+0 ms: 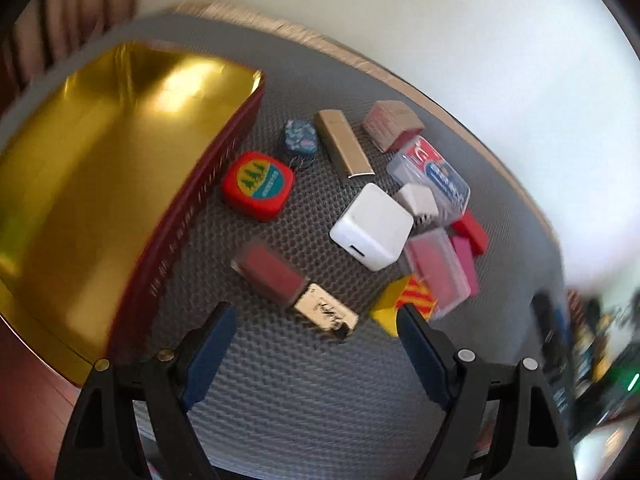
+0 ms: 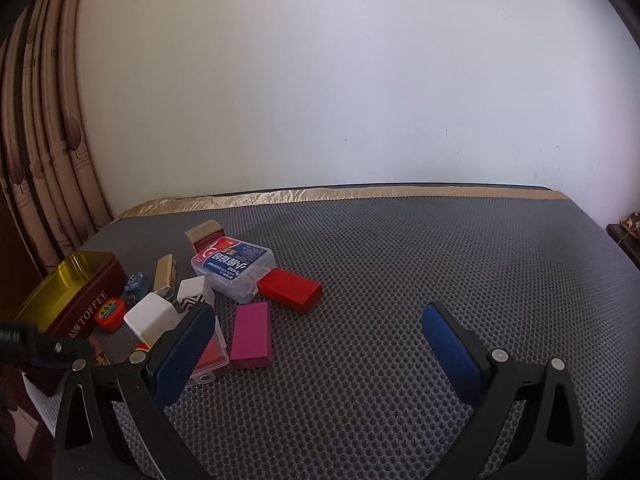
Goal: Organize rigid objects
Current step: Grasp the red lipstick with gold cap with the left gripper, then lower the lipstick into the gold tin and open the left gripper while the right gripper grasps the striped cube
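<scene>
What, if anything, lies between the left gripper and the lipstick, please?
Nothing visible: the left gripper is open over bare mat, and the lipstick lies just ahead between its fingers, beside the tin.

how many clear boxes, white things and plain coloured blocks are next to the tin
clear boxes: 2, labelled box, red-filled box
white things: 2, charger, small white box
plain blocks: 2, red block, pink block
total: 6
</scene>
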The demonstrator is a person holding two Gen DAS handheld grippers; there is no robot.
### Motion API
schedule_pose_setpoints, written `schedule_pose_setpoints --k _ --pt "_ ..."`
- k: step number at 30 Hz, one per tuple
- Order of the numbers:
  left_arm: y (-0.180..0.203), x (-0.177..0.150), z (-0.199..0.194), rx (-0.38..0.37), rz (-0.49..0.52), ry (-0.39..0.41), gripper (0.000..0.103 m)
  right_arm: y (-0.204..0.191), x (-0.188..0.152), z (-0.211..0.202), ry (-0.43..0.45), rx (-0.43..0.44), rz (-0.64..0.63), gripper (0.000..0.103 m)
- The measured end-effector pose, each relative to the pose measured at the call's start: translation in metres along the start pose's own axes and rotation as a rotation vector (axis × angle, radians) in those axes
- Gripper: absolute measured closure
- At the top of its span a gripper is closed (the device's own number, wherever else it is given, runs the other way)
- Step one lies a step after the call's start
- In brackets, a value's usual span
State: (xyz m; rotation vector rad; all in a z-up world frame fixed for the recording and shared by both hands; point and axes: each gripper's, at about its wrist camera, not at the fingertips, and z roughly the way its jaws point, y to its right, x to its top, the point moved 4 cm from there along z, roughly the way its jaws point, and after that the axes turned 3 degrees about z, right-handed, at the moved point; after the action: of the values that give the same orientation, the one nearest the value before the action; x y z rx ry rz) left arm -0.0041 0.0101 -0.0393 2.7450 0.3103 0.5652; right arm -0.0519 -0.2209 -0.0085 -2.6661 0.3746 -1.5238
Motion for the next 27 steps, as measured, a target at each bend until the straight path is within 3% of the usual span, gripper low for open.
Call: schedule_pose_setpoints --k 3,5,15,17,20,21,22,27 --pt "-0.003 0.003 0.005 -0.006 -0.112 -0.039 0.018 0.001 0.000 0.002 -0.006 0.004 0.006 0.000" --pt "-0.006 0.008 0.009 0.036 -0.151 -0.052 0.018 0.003 0.000 0.003 -0.009 0.011 0.014 0.000" --pt "0.001 0.015 0.042 0.153 -0.173 -0.084 0.019 0.013 -0.001 0.004 -0.016 0.047 0.079 0.000" --pt "0.005 0.016 0.046 0.172 -0.173 -0.074 0.026 0.014 -0.001 0.005 -0.018 0.052 0.082 0.000" --pt "0.011 0.021 0.053 0.216 -0.148 -0.071 0.049 0.015 -0.001 0.006 -0.020 0.059 0.087 0.000" --pt "0.015 0.024 0.056 0.204 -0.140 -0.071 0.067 0.015 -0.001 0.007 -0.022 0.060 0.088 0.000" --pt "0.017 0.026 0.059 0.206 -0.134 -0.075 0.077 0.015 -0.001 0.007 -0.023 0.061 0.090 0.000" --pt "0.029 0.032 0.069 0.191 -0.080 -0.070 0.082 0.017 -0.002 0.010 -0.033 0.066 0.096 0.000"
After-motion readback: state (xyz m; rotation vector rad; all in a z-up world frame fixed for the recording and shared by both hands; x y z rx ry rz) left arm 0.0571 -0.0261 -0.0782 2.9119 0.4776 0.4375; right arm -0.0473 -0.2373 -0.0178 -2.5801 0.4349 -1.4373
